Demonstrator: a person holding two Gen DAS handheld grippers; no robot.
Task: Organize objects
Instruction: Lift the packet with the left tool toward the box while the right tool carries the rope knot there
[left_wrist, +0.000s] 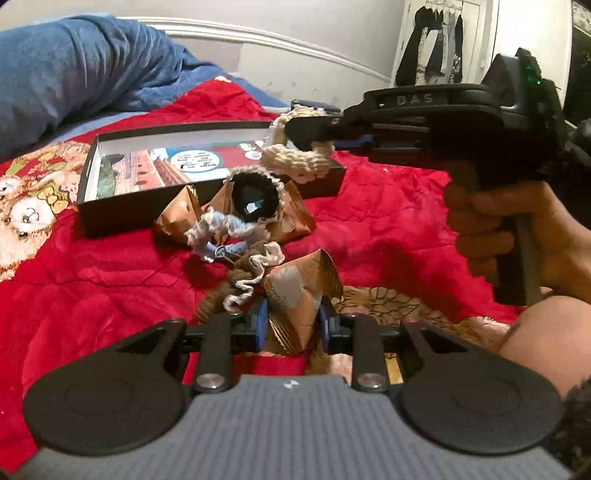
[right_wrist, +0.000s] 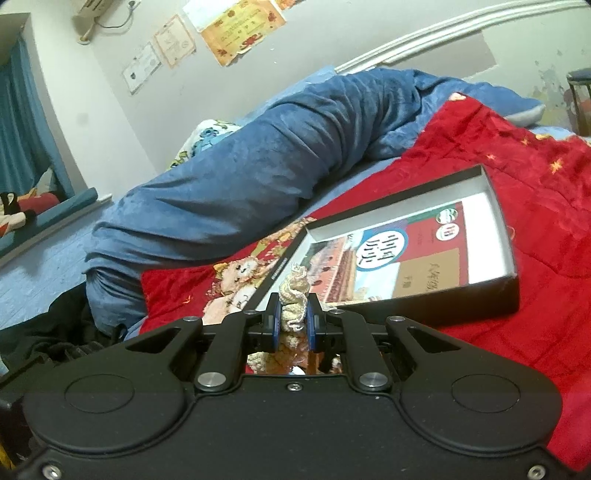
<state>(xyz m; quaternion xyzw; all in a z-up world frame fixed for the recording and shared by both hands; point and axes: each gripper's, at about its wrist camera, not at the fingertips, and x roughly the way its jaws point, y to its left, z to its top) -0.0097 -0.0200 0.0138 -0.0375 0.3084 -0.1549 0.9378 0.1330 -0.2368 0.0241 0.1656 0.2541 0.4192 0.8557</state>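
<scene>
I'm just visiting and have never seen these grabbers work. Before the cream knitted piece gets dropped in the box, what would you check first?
1. Right gripper holds the cream crocheted scrunchie between its pads: ok.
2. Scrunchie is over the black box: ok, it hangs at the box's near right corner in the left wrist view.
3. Room in the box: ok, only a picture book lies flat inside.
4. Left gripper is out of the way: ok, low on the red blanket, closed around a copper foil packet.
5. Scrunchie is free of the pile of other scrunchies: ok.
6. Exact height above the box floor: cannot tell.
</scene>
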